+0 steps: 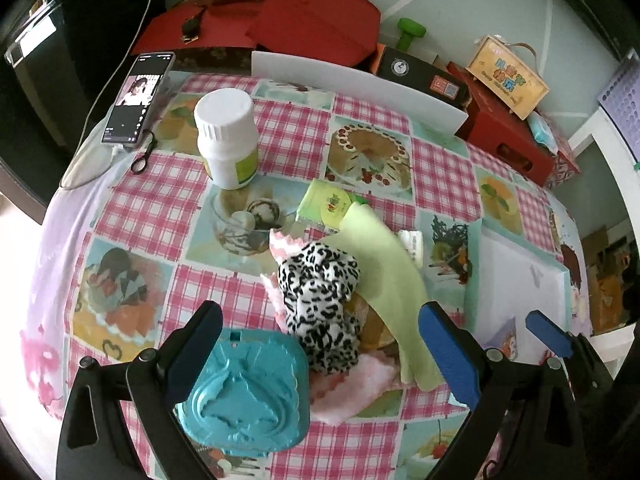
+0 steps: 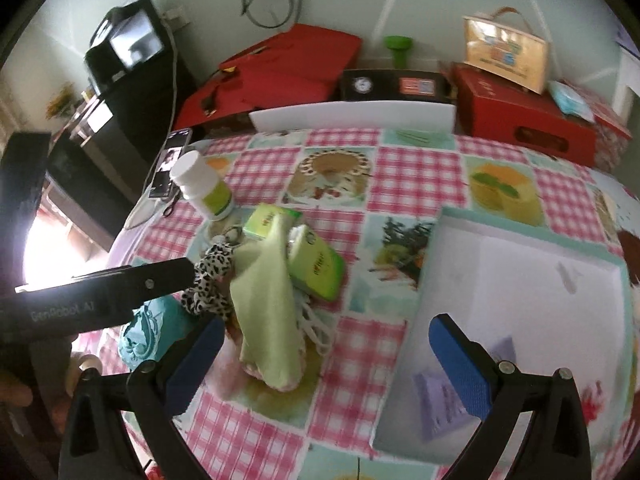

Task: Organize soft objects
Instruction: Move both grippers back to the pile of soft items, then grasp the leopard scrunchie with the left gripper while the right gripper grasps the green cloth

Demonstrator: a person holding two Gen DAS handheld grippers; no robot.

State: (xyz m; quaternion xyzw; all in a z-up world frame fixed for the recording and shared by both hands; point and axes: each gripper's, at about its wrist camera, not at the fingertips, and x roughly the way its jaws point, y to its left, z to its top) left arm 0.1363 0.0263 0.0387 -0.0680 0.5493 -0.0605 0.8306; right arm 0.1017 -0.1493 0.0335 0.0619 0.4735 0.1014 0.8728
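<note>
Pink cloth under leopard scrunchie

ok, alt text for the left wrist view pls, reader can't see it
Left gripper open above a pile of soft items on a checked tablecloth: a leopard-print cloth, a light green cloth and a pink cloth. A teal embossed object sits by the near finger. Behind stand a white bottle and a phone.
</note>
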